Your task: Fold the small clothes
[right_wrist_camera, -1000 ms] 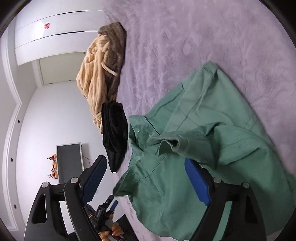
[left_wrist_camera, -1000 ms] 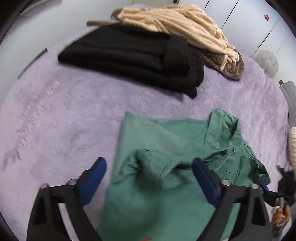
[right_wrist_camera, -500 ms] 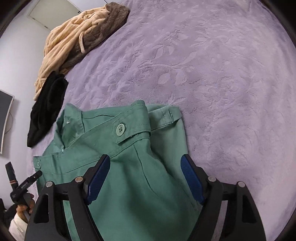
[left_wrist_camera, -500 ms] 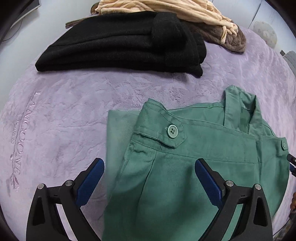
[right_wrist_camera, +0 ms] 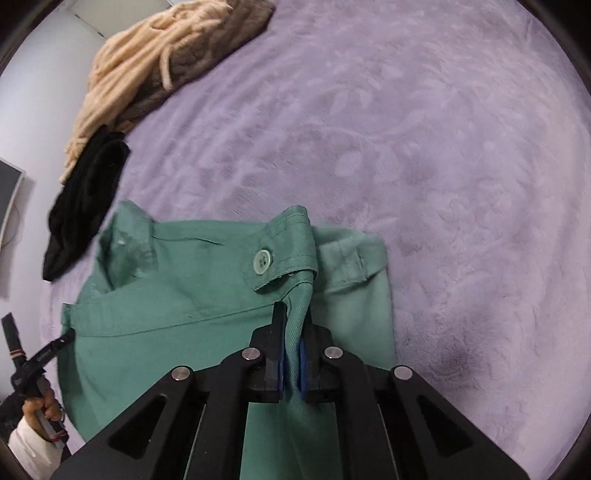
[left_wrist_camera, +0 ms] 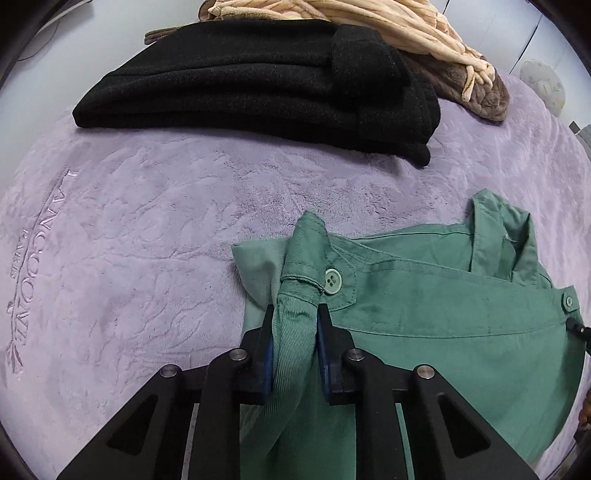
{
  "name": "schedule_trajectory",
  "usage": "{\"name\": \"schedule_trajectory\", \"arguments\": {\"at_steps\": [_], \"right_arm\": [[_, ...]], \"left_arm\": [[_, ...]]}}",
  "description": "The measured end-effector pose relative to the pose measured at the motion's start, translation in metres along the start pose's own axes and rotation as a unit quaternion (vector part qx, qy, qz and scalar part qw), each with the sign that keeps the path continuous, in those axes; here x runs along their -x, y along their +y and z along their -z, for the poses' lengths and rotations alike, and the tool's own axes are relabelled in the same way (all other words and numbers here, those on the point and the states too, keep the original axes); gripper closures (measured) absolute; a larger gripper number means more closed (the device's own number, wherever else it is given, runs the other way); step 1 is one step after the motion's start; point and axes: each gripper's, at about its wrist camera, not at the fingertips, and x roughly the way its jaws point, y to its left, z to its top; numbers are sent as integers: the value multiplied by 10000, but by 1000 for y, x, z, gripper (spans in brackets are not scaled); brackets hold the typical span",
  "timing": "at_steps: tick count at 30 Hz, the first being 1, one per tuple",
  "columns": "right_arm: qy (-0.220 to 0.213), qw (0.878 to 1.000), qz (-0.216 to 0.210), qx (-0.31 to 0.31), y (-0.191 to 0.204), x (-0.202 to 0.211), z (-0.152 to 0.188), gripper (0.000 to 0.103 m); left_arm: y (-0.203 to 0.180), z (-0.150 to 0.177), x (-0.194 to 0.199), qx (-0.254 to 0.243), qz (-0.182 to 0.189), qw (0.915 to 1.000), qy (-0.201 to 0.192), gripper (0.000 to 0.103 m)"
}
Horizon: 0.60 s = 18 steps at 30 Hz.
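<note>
Pinches a raised ridge of the green garment [left_wrist_camera: 443, 350] in the left claw [left_wrist_camera: 295, 332], just below a buttoned tab [left_wrist_camera: 333, 281]; jaws closing, pads already pressing on the cloth from both sides. Does the same on the other side with the right claw [right_wrist_camera: 293, 332]: jaws closing, nearly together, a thin fold of the same green cloth clamped between them, right under the second buttoned tab [right_wrist_camera: 263, 261].

Finds the garment spread on the purple blanket [left_wrist_camera: 147, 240], its buttoned top edge away from both claws and the rest of it running back beneath them, toward the person. Puts that top edge as the line from one claw to the other, so each holds one end of it and neither is nearer. Shows the left hand [right_wrist_camera: 40, 410] at the far left of the right wrist view, beside the garment's edge.

Probably turns the next move on that line: needs both ends lifted together and kept level, then carried along the garment's length to lay one half over the other. Risks a skewed fold if one end leads.

Leaves bare blanket beyond the top edge, then a folded black garment [left_wrist_camera: 258, 81] well apart, with cream and brown knitwear [left_wrist_camera: 369, 22] heaped behind it. No container in sight.
</note>
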Motion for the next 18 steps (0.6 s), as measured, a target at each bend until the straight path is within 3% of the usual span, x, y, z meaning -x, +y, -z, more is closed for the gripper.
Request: {"name": "schedule_trajectory", "arguments": {"at_steps": [3,4,8,10,14,18], "right_arm": [[-157,9992,27,-375,-8,9,2,80],[-200,9988,154,-414,-11,18,2,70],[-505,9973,307,-435,-12,59,9,66],[-486,9986,-101,-188,5,75,24,67],[-50,9940,-954,524,65,79,73,67],[606,9793,-1714,888,125,46,135,67]], "left_arm": [[2,0,0,74,-374,9992,-133,58],[6,-2,5,108,-544,9983,-178,43],[26,-5,34,113,-761,9960,-455,39],[33,-3,53,70,-946,9941,-533,39],[22,17,86,-190,-462,9967,-636,39],[-23,60,91,-486,266,9978,-355,39]]}}
